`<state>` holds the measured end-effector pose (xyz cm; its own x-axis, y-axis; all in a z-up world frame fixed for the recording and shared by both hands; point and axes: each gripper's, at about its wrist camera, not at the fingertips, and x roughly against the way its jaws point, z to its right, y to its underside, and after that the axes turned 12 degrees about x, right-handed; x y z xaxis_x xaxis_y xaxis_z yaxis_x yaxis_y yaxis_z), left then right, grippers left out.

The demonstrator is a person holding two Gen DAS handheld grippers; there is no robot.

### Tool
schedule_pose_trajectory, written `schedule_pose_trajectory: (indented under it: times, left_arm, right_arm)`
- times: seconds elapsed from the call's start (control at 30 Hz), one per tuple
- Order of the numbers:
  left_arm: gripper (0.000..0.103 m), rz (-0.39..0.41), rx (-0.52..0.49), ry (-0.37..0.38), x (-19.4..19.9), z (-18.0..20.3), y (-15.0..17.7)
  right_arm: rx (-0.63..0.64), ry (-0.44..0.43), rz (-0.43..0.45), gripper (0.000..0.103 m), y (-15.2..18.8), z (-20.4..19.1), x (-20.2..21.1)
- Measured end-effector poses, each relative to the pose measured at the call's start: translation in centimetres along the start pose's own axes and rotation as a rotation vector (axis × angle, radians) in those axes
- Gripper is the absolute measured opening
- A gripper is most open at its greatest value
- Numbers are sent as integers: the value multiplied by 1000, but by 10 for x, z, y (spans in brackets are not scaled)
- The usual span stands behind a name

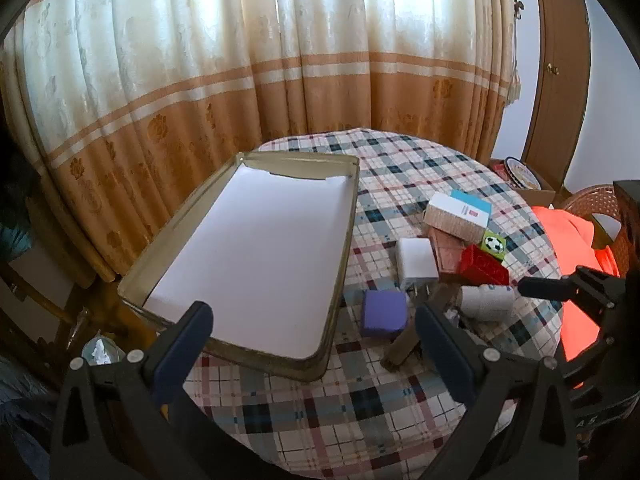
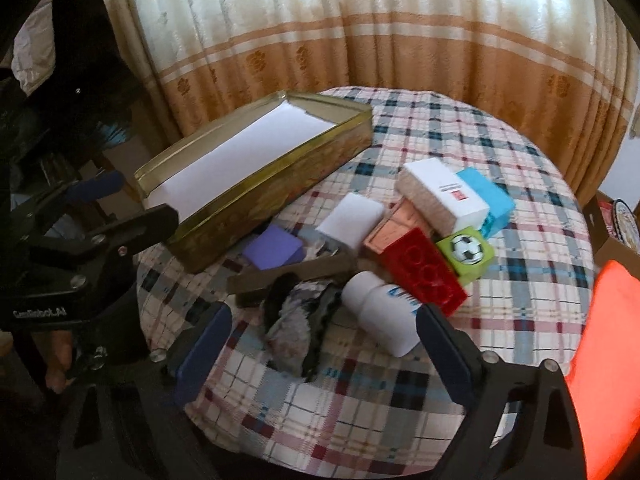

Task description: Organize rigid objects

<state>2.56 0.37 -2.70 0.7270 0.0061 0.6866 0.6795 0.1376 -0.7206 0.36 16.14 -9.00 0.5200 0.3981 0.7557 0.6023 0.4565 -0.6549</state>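
Note:
A gold tin tray lined with white paper lies on the plaid table, also in the right wrist view. Right of it sits a pile: purple cube, white charger, red brick, green football cube, white box, white bottle, brown stick. My left gripper is open above the tray's near corner. My right gripper is open, over a dark cloth and the bottle.
Round table with plaid cloth, its edge close on all sides. Curtains hang behind. An orange cloth on a wicker chair is at right. A blue box and a pink block lie in the pile.

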Motion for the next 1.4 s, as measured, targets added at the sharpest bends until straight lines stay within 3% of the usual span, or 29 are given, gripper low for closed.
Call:
schedule_pose_trajectory:
  times: [0.1,0.23,0.37,0.47,0.5,0.7,1.03,1.17,1.4]
  left_arm:
    - [102,-1,8,3,0,-2,0]
    - [102,-5,9,6,-1,-3,1]
    - [102,-8,4,6,-3,-2,2]
    - [102,-10,2,14,-4,-2,3]
    - [102,-8,0,19,-3,-1,3]
    - [95,-7,-30,46,-3,7,5]
    - [94,1,-58,74,-3,16,5]
    - [80,-7,-79,91,-7,24,5]
    - [76,-35,-140,156,-13,44,11]
  right_arm:
    - [1,-23,-15,85,2,-3,-6]
    - [17,-44,-30,83,4,-10,-14]
    - [15,-63,-37,72,5,-12,-22]
    - [3,-87,-51,50,8,-10,-32]
    - [0,-89,-46,48,10,-9,-32]
    - [14,-91,-5,47,8,-10,-25]
    - [-31,-57,56,47,0,9,0]
    - [-45,-34,81,47,2,14,12]
    - [-83,7,89,47,6,30,17]
